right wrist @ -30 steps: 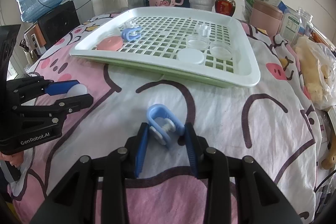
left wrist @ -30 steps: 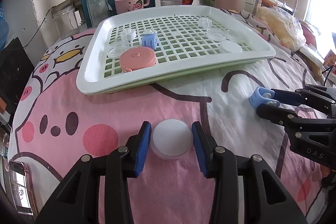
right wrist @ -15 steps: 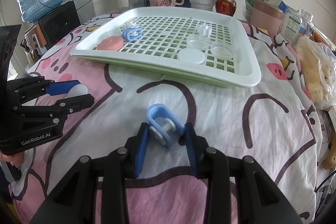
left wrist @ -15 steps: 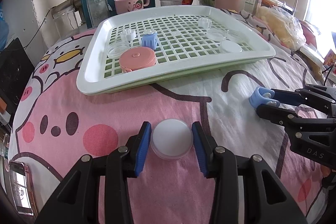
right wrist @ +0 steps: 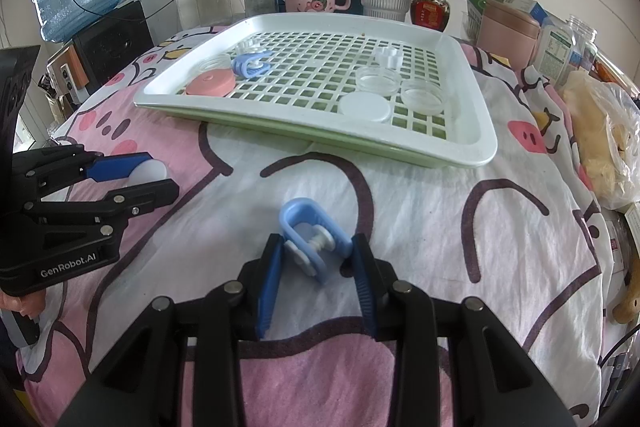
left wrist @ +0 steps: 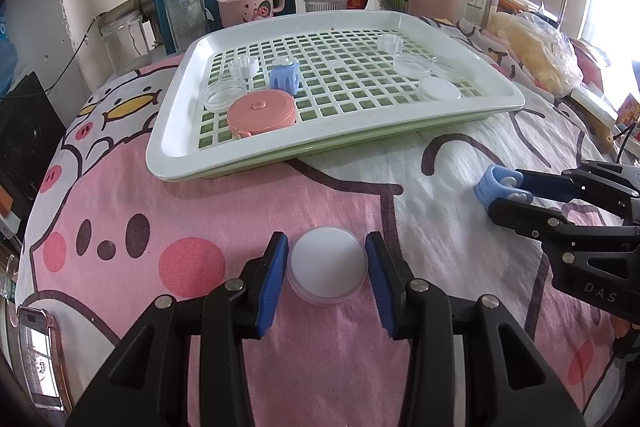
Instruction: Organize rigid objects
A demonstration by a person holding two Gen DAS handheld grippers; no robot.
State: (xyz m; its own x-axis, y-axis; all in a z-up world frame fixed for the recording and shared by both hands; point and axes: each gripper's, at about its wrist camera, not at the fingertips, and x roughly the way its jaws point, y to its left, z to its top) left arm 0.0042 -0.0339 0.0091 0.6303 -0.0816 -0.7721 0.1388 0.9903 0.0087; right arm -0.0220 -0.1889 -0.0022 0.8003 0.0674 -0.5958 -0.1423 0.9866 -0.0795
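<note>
Left wrist view: the left gripper (left wrist: 326, 269) brackets a white round lid (left wrist: 328, 267) on the pig-print cloth (left wrist: 120, 211), fingers (left wrist: 274, 277) half-spread, just beside its rim; contact cannot be told. The white grid tray (left wrist: 176, 151) sits at 12 o'clock.

Right wrist view: the right gripper (right wrist: 316, 267) straddles a blue clip (right wrist: 310, 237), fingers (right wrist: 270, 277) part-open, seemingly touching it on the left. The tray lies at 12 o'clock.

Both pickups appear mid-grasp; next, each must squeeze, lift and carry forward over the tray's rim.
</note>
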